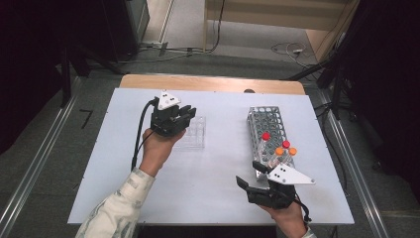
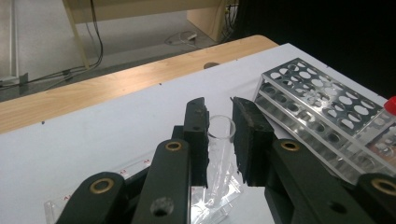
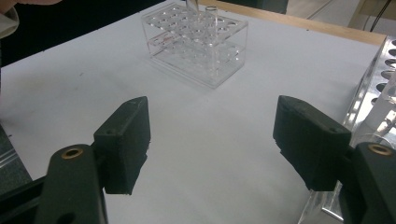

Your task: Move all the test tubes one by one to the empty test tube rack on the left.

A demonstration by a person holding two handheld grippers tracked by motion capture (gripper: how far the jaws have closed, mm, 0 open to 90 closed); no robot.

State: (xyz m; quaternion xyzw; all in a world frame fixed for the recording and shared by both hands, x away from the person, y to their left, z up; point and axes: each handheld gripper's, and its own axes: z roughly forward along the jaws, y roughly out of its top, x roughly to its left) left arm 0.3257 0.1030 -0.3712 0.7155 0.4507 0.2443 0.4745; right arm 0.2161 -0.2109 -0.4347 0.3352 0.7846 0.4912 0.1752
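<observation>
The left gripper [image 1: 187, 113] was matte black, blocky, topped with a grey three-cornered plate carrying small dark dots, and a thick black cable looped from its rear down beside the wrist. The left hand [image 1: 157, 148] emerged from a pale, cream-coloured sleeve [image 1: 119, 206] with a faint mottled pattern. The right gripper [image 1: 251, 173] matched it — black body, a wider grey triangular plate with a few dark dots, a thin black cable at the wrist. In the gripper views each jaw proved a flat black arm with rounded ends, pinned by brass-ringed pivots, ending in a thick rectangular black pad — edges slightly rough and scuffed.
</observation>
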